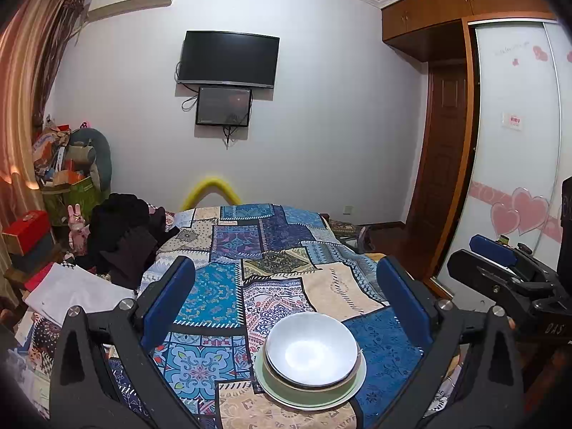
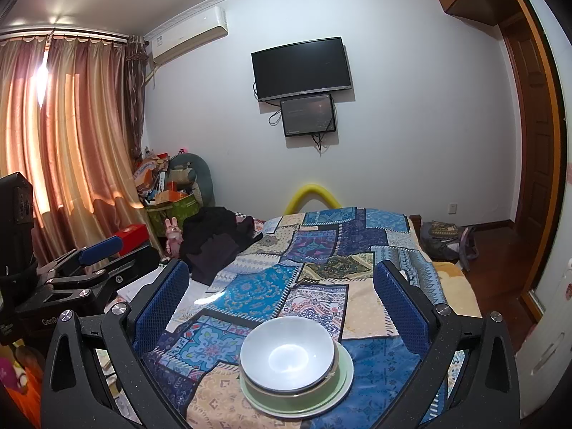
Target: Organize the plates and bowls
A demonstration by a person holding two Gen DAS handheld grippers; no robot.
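white bowl [image 1: 311,348]: glossy, likely ceramic | bedspread [image 1: 271,250]: matt patchwork cloth | fingers [image 2: 400,304]: textured blue pads

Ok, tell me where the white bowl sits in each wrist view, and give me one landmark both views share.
Left wrist view: the white bowl is at bottom centre, slightly right, stacked on a green dish and a plate, between the open fingers of the left gripper.
Right wrist view: the white bowl is at bottom centre, on the same stack, between the open fingers of the right gripper.
Shared landmark: the wall television above the patchwork bedspread.
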